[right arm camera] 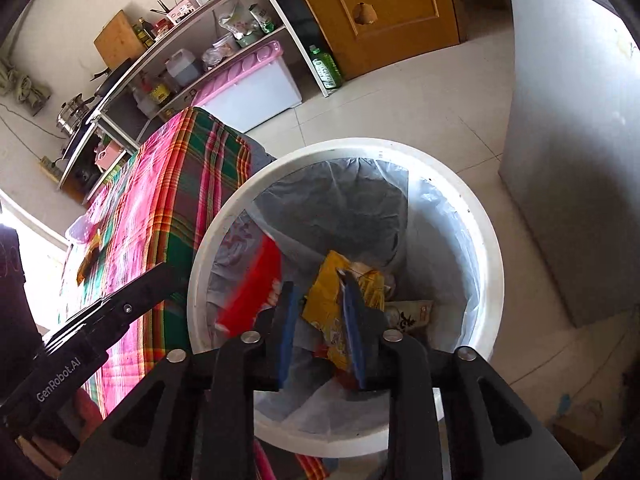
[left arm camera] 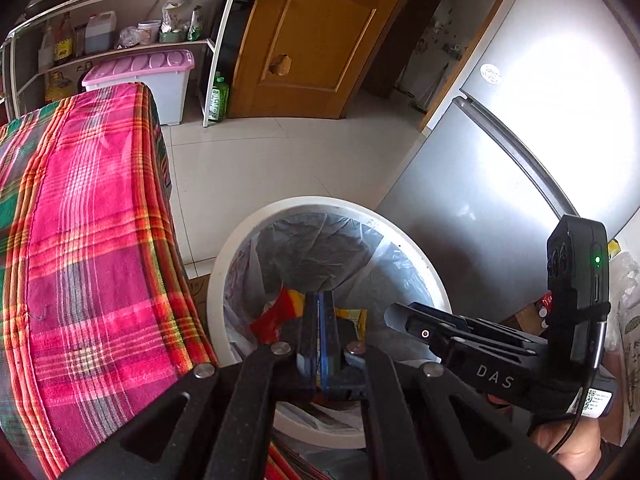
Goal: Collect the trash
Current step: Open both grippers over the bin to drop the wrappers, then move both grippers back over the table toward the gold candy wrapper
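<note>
Over the bin (right arm camera: 493, 280), right tool (right arm camera: 316, 282) released, left tool (left arm camera: 319, 297) clenched just beside it; risk of red wrapper (right arm camera: 250, 292) glancing off the edge onto floor (right arm camera: 400, 92).

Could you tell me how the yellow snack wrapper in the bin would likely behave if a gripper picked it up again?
The yellow wrapper is creased and crumpled, so it would probably be floppy and fold around the fingers. It looks like thin, empty film, so likely very light. Its glossy surface might slip from a loose pinch. It lies loose in the lined white bin, so a nudge would probably just shift it.
</note>
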### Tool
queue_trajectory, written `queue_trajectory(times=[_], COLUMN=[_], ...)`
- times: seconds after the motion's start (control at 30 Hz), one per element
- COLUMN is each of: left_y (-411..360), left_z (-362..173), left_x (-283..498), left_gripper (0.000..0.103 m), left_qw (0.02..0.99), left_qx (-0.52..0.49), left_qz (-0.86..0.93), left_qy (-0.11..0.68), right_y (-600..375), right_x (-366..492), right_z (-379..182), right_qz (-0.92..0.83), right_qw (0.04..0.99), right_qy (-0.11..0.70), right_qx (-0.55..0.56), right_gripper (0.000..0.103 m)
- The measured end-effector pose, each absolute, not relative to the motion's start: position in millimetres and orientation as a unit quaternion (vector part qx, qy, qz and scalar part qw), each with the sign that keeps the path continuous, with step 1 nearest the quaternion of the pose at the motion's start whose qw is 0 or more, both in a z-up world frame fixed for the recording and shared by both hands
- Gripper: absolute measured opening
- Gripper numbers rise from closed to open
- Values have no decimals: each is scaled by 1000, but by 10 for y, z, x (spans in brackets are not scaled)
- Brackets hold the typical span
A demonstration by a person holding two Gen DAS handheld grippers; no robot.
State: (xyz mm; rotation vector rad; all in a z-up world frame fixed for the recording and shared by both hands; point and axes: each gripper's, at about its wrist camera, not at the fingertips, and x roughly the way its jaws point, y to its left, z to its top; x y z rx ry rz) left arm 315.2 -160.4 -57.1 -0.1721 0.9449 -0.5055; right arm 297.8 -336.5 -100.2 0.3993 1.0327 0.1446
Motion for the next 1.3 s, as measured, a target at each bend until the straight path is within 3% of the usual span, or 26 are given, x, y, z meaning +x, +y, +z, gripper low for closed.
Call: queue_trajectory(times=[0.87,0.97,1.1,1.3], left_y=[-568,-420,-244,6], left_z=[110,133,147,153], left_x=[2339,2251,2143,2041], left_gripper=[3,5,16,20], left_qw=[905,908,912,916], left_qx=[-114,-118,-121,-129], left_qz=[-167,-155,-138,-116], left_qy=[375,372,366,362], right_y=[-2678,-2503,-2281,-2025], right_x=[2437,2376,2297,2234], right_z=[-114,-65,-11,30], right_qz=[149,167,189,214], right_qw=[884,883,883,881], right_qy=[419,417,415,412], right_qx=[143,133,113,91], right_gripper=[39,39,39,39])
